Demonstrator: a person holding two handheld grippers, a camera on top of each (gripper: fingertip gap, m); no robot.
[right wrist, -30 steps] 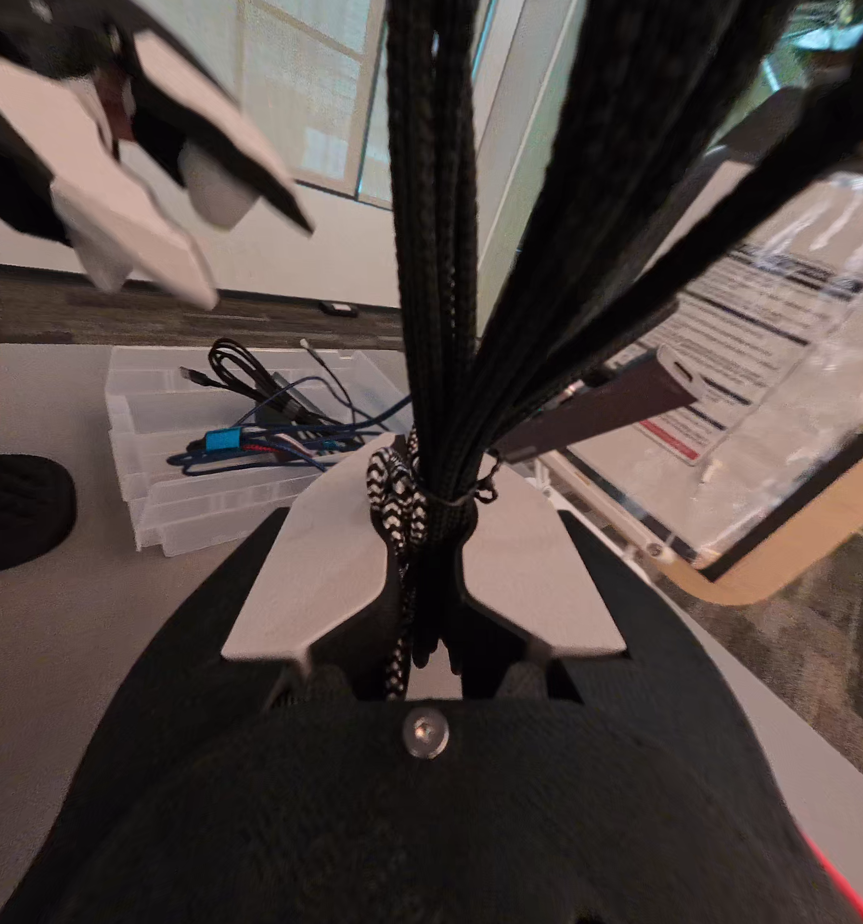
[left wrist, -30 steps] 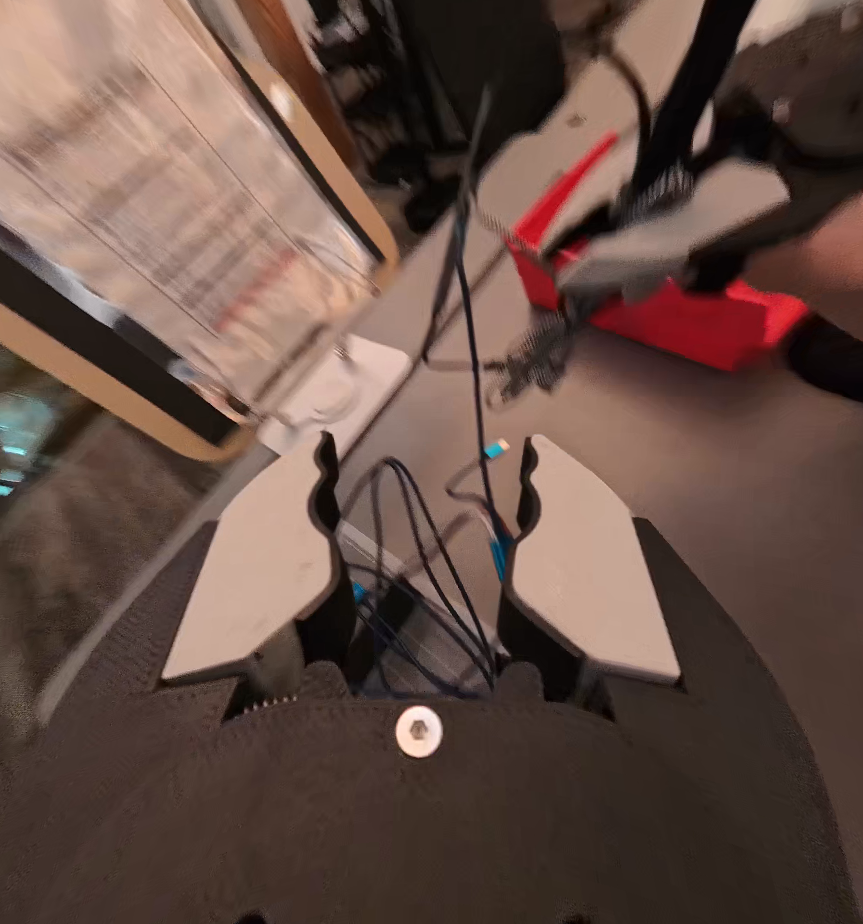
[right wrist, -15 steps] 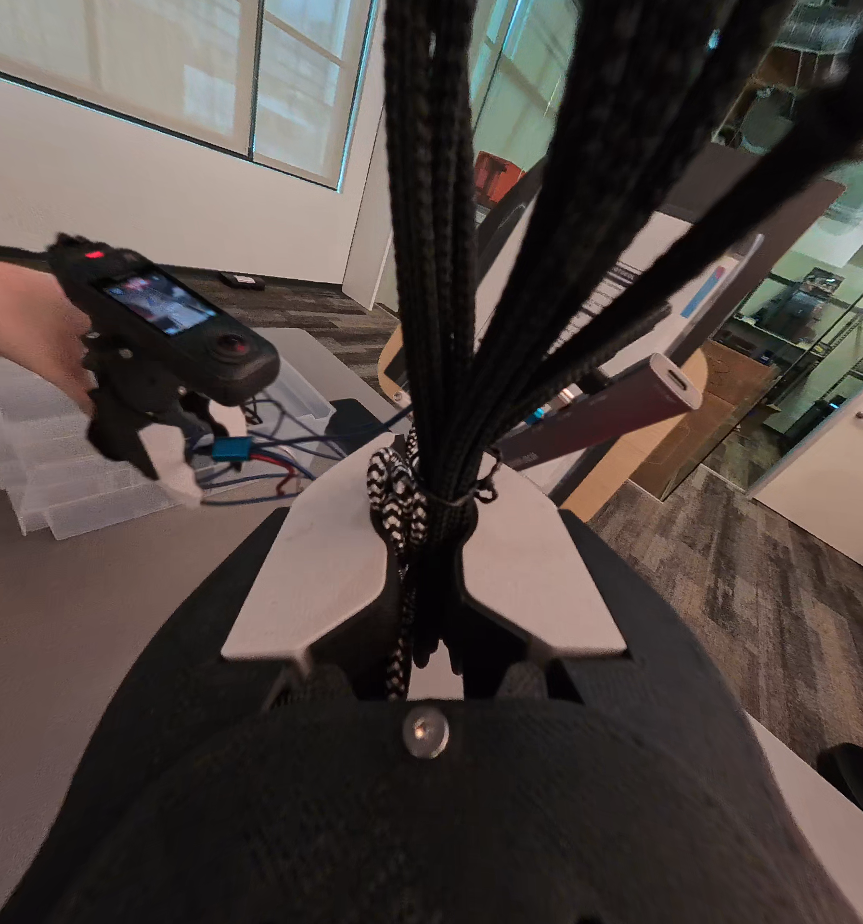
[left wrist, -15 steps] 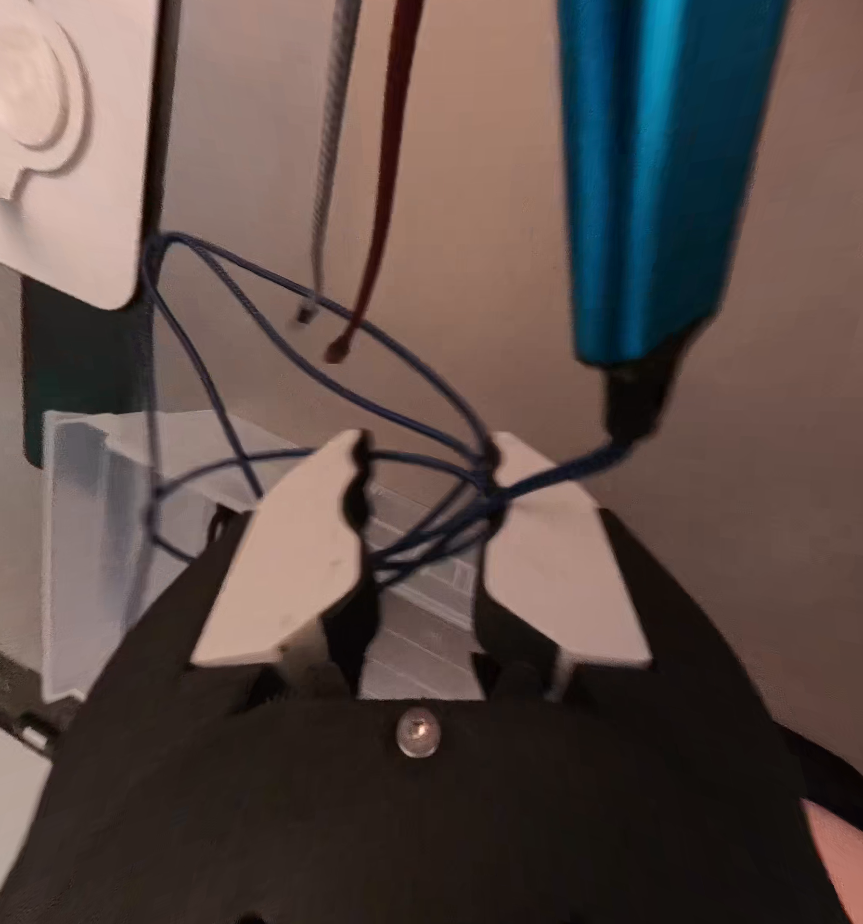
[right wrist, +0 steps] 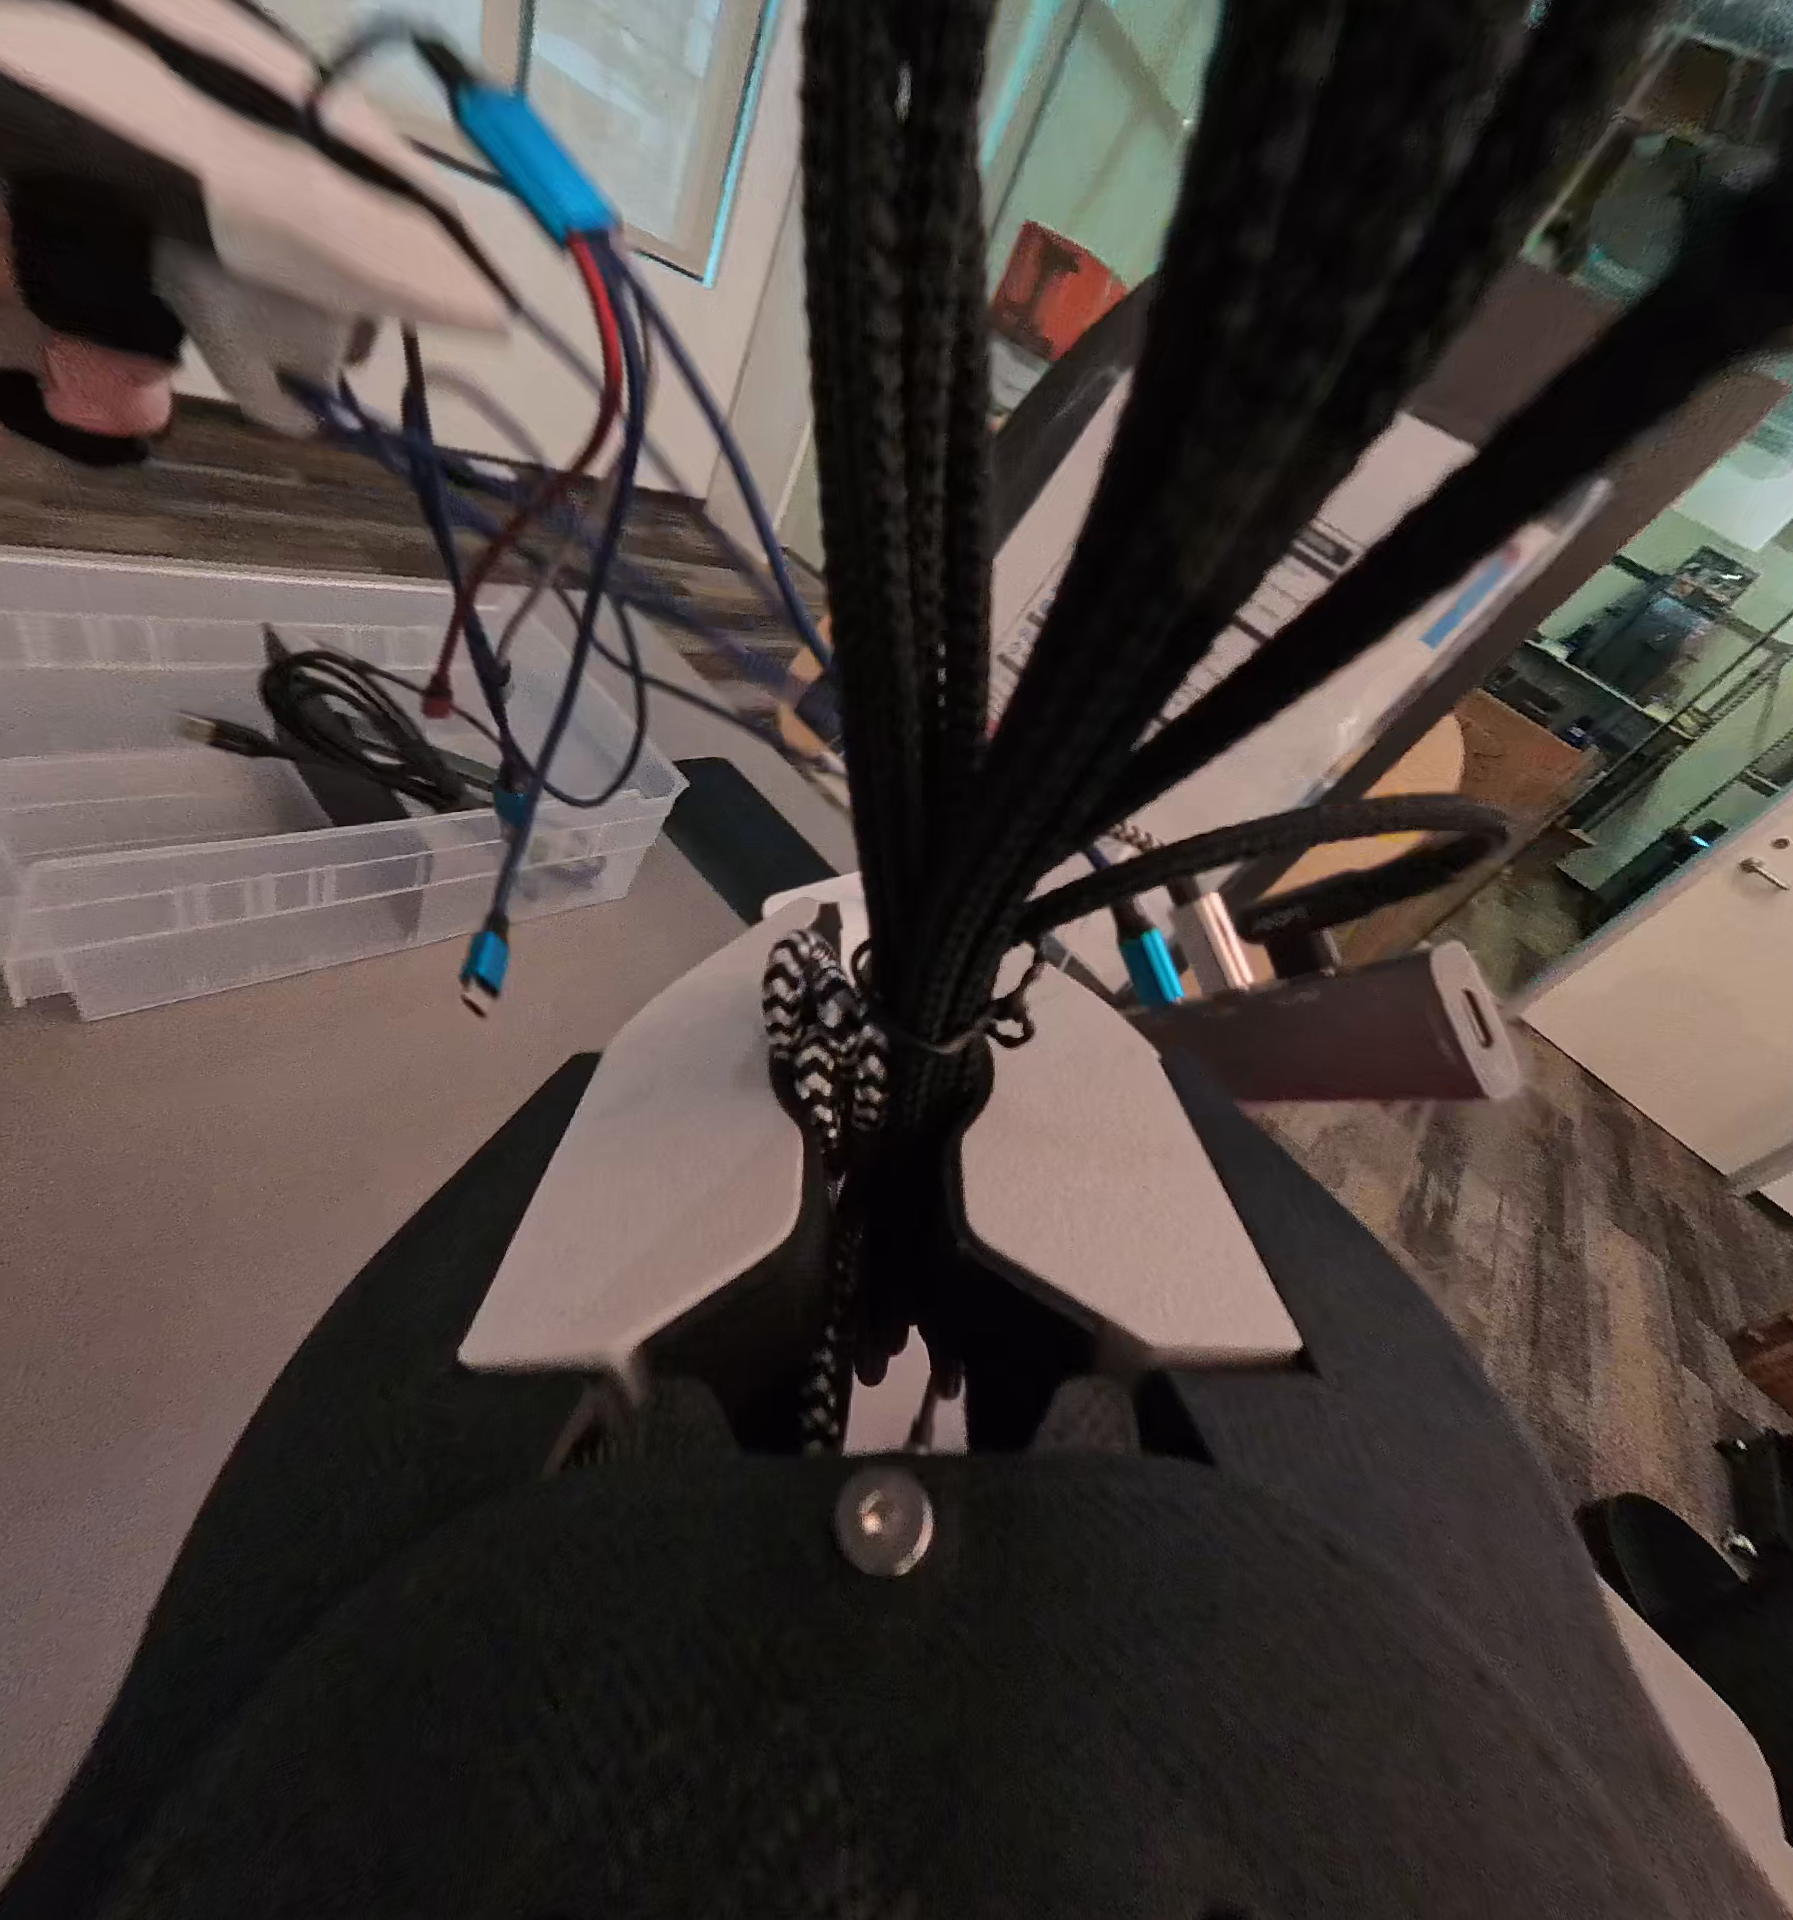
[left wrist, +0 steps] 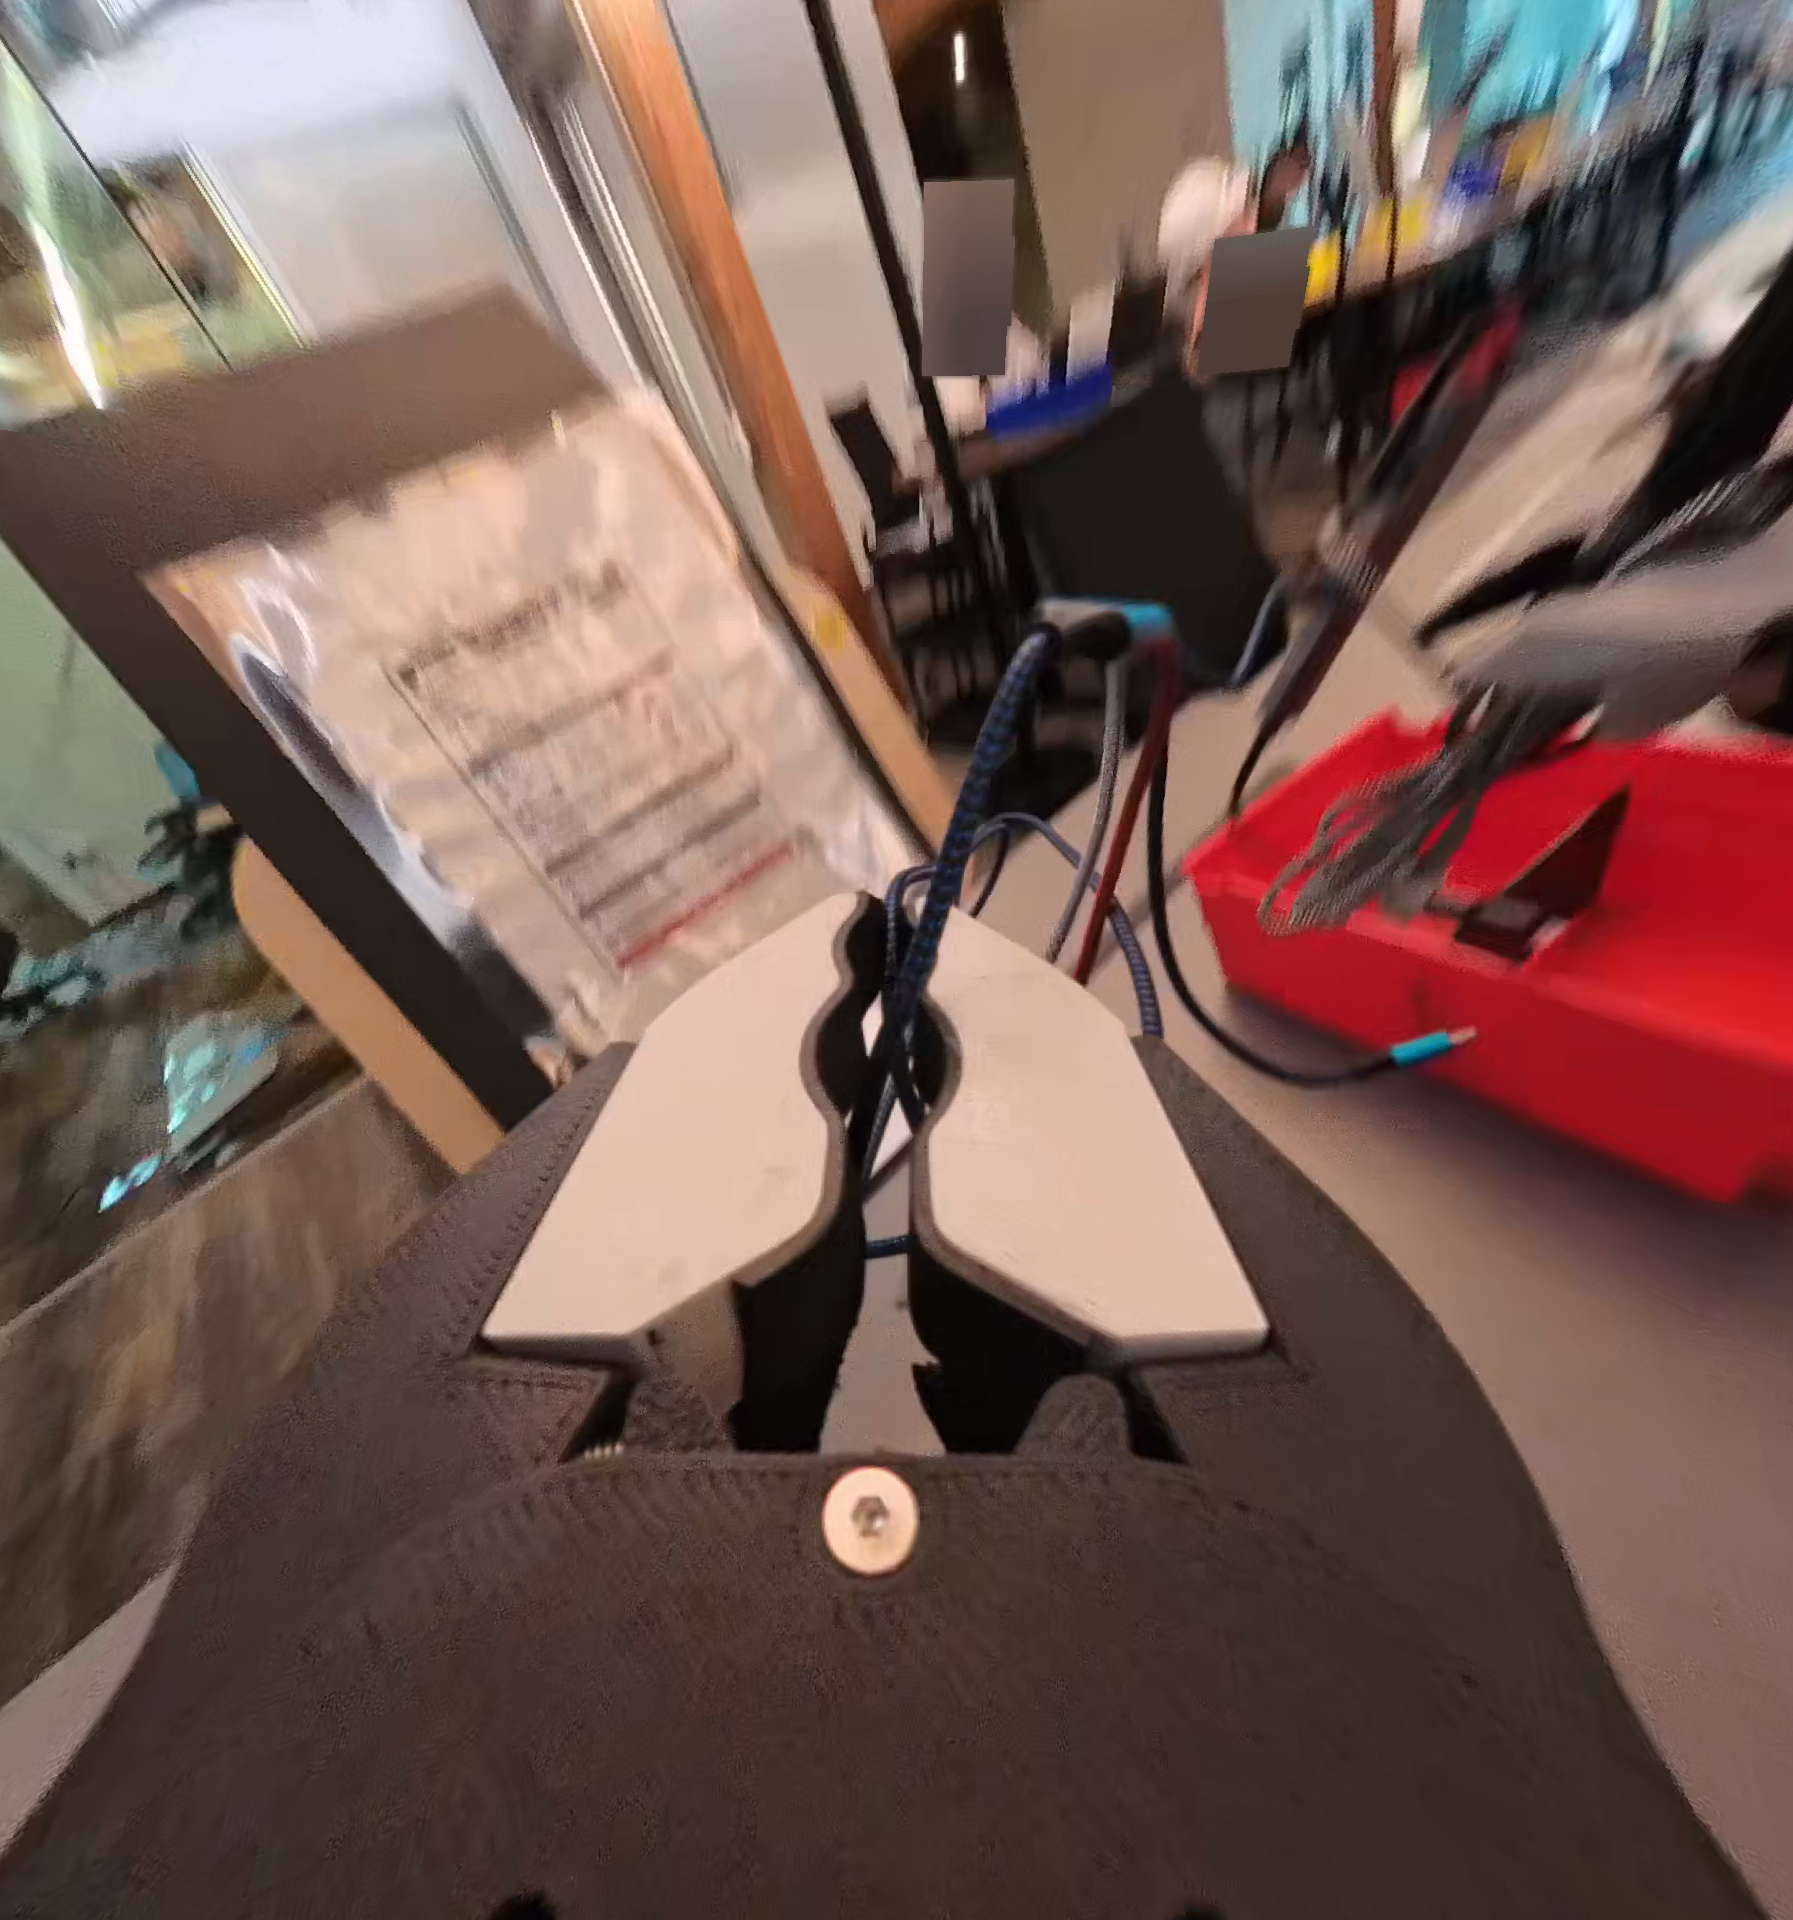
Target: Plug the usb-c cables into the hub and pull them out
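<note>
Several braided black cables [right wrist: 902,520], tied into one bundle with a black-and-white chevron-weave cord [right wrist: 819,1023], rise near-vertically out of the right gripper [right wrist: 876,1049], whose pale flat fingers [right wrist: 663,1164] are clamped tight on the tie point. A dark, matte, bar-shaped hub [right wrist: 1370,1034] hangs just right of those fingers, its long axis roughly level and its end port facing right; a black braided lead loops into it beside a blue metal plug [right wrist: 1152,961].

The left gripper [left wrist: 897,997] is closed on thin blue braided cables [left wrist: 949,831], which run up and away from its scalloped grey fingers [left wrist: 726,1122]. In the right wrist view it is held high at upper left, with a glossy blue metal splitter [right wrist: 539,171] slanting down-right and blue, red and grey strands dangling; one blue-tipped plug [right wrist: 485,961] points downward above the grey table [right wrist: 196,1195].

Below stands a clear ribbed plastic organiser tray [right wrist: 248,883] containing a coiled black cable [right wrist: 352,727]. A red plastic bin [left wrist: 1598,987] sits on the table in the left wrist view, blurred.
</note>
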